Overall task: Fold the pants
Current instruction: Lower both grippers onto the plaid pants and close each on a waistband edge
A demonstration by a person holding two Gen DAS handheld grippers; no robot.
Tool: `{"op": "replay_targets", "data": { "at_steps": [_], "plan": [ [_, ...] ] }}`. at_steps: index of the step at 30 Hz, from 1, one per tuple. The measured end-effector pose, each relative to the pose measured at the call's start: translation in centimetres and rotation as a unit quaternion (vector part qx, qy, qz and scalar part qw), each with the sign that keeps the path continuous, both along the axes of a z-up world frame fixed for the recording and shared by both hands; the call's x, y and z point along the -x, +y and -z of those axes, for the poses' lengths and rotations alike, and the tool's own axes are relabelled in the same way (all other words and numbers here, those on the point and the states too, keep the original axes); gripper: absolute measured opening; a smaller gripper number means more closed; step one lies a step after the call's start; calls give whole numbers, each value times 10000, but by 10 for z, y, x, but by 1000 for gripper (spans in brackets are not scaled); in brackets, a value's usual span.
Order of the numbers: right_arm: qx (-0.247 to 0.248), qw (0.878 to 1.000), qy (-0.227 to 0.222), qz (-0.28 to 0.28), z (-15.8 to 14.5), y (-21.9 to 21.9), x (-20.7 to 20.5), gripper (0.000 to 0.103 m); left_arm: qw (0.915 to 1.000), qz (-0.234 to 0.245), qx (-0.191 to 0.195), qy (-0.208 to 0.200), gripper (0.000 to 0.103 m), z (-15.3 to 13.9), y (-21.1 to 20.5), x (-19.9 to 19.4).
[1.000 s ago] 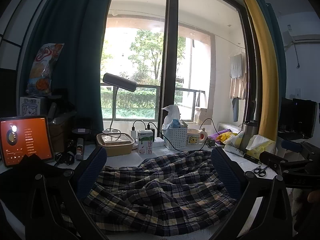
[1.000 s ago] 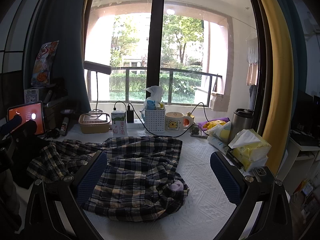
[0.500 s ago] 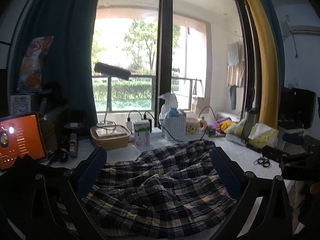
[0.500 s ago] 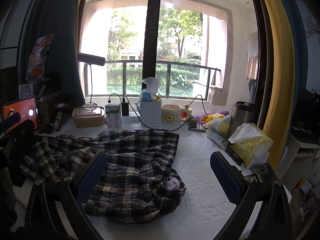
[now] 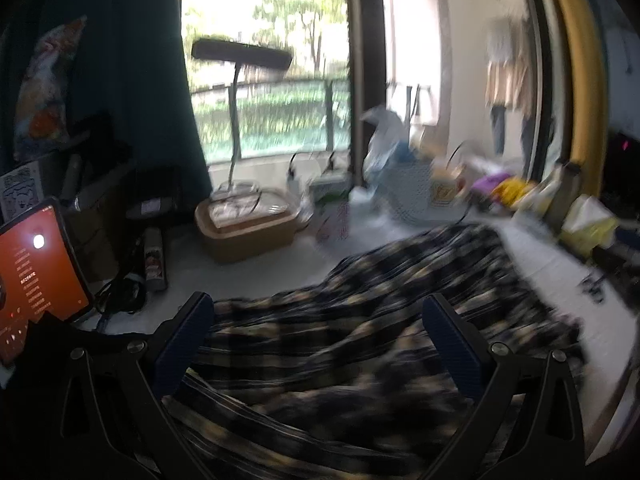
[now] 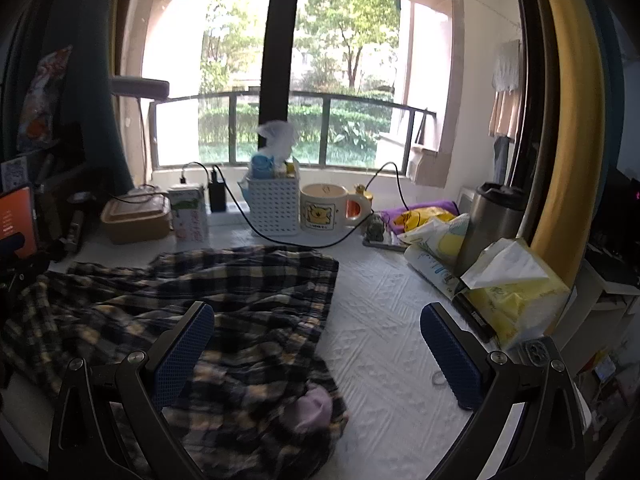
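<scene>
Pre-grasp step. Pants (image 6: 224,312) lie crumpled on the desk (image 6: 392,320), in front of the white basket (image 6: 274,210). Left tool (image 5: 316,344) and right tool (image 6: 316,348) both spread, empty, above the fabric. Next: find the waistband or a hem, pinch, pull flat.

Left gripper (image 5: 318,338) hangs low and level, its two blue-padded fingers (image 5: 182,340) spread wide with nothing between them. Right gripper (image 6: 316,350) sits in much the same pose: jaws wide apart, blue pads (image 6: 450,354) facing each other across an empty gap, black finger arms angling in from the bottom corners. Both point forward. No hand or sleeve shows in either wrist view.
</scene>
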State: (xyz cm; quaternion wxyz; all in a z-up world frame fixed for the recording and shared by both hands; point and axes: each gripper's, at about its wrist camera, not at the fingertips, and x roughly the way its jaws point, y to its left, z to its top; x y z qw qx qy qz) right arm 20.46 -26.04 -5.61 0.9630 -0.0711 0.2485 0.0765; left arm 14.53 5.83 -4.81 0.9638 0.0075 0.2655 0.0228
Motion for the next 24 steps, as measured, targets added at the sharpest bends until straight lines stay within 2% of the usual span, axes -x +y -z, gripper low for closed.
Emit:
{"op": "replay_targets", "data": {
  "at_steps": [3,7,10,11,13,15,17,19,22,24],
  "plan": [
    [-66,9993,355,-55,13,-8,-27,103,9977,-281,-13,624,103,16,25,-27],
    [-54,9972,751,49,31,-23,-66,103,9919,-540,89,1149,103,34,54,-48],
    [143,9963,844,87,39,-30,-90,103,9897,-592,-276,1274,103,44,61,-60],
    [179,9960,876,85,41,-32,-98,103,9864,-665,-505,1414,103,50,66,-70],
    [176,9952,957,53,43,-37,-119,103,9814,-724,-612,1667,101,59,75,-82],
    [6,9942,1072,-48,44,-40,-142,103,9788,-677,-455,1881,96,66,87,-94],
    [-232,9883,1475,-301,50,-42,-170,103,9752,-556,-298,2120,93,72,95,-105],
    [-456,9827,1725,-500,56,-42,-186,92,9707,-441,-249,2350,84,78,98,-113],
    [-581,9754,2038,-615,68,-39,-205,89,9612,-273,-149,2739,83,93,99,-122],
    [-719,9702,2204,-706,76,-36,-217,87,9618,-260,-9,2724,83,93,101,-122]
  ]
}}
